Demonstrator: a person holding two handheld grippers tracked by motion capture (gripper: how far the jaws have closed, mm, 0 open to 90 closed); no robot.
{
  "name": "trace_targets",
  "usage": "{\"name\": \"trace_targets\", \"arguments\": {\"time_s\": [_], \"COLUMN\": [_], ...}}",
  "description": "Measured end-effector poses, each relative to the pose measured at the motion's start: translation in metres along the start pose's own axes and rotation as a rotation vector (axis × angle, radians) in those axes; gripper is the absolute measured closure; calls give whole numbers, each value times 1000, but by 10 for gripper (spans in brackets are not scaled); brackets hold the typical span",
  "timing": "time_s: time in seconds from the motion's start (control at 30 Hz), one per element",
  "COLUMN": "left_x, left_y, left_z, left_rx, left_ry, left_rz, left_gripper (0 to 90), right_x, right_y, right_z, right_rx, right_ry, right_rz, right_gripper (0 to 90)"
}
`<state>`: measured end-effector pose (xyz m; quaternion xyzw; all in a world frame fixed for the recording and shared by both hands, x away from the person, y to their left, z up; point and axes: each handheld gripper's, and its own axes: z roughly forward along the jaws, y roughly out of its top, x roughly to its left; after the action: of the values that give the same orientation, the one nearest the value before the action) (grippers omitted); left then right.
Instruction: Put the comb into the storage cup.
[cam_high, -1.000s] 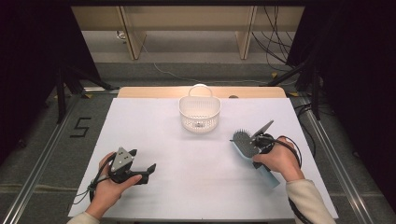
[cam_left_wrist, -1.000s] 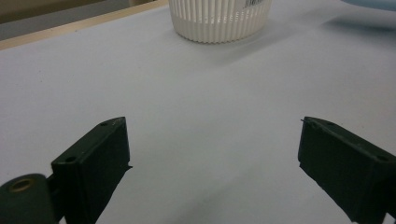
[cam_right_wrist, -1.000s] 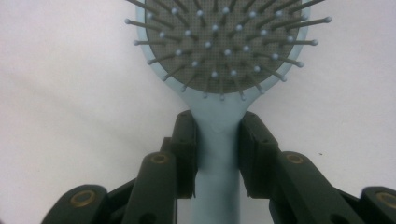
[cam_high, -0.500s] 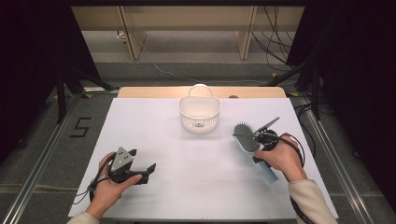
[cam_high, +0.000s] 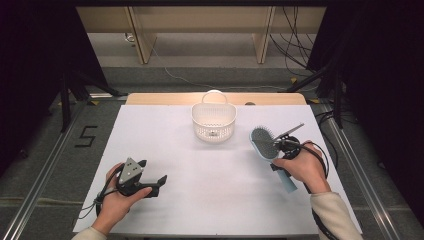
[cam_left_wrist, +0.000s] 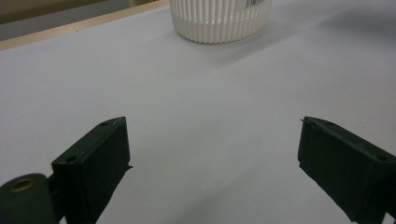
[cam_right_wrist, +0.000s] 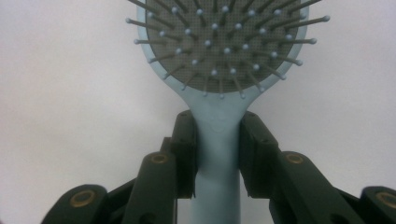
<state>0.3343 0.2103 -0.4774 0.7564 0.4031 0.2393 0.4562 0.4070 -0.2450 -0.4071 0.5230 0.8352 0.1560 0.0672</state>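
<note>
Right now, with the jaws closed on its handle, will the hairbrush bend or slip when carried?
The hairbrush looks like rigid plastic, so it probably stays straight. The right gripper clamps its smooth narrow handle, so the wide head may swing or twist. It seems light.

Two hand-held black claws, light sleeves at the wrists

The left claw (cam_high: 150, 181) is black, topped by a grey three-cornered plate with small dark screws; a black cable trails behind it. Up close its two jaws are blocky, matte black, with small holes in their top faces and a brass-ringed pivot at the base. The right claw (cam_right_wrist: 217, 140) has black linkage arms with brass-ringed pivots below the jaws, and a black cable loops behind it. Both sleeves are cream-coloured.
</note>
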Motion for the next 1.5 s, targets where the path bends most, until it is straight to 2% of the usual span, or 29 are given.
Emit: {"name": "trace_targets", "arguments": {"time_s": [0.57,0.83,1.5], "left_x": [0,0,0], "left_y": [0,0,0], "left_z": [0,0,0], "left_rx": [1,0,-1], "left_ry": [0,0,-2], "left_rz": [1,0,1], "left_gripper": [88,88,87], "right_x": [-2,-2,-2], "right_y": [2,3,4], "right_z": [-8,-12,-18], "right_rx": [-95,-178,-248], "right_ry": [-8,-24,-31], "right_rz": [3,15,13], "right_gripper": [703,703,703]}}
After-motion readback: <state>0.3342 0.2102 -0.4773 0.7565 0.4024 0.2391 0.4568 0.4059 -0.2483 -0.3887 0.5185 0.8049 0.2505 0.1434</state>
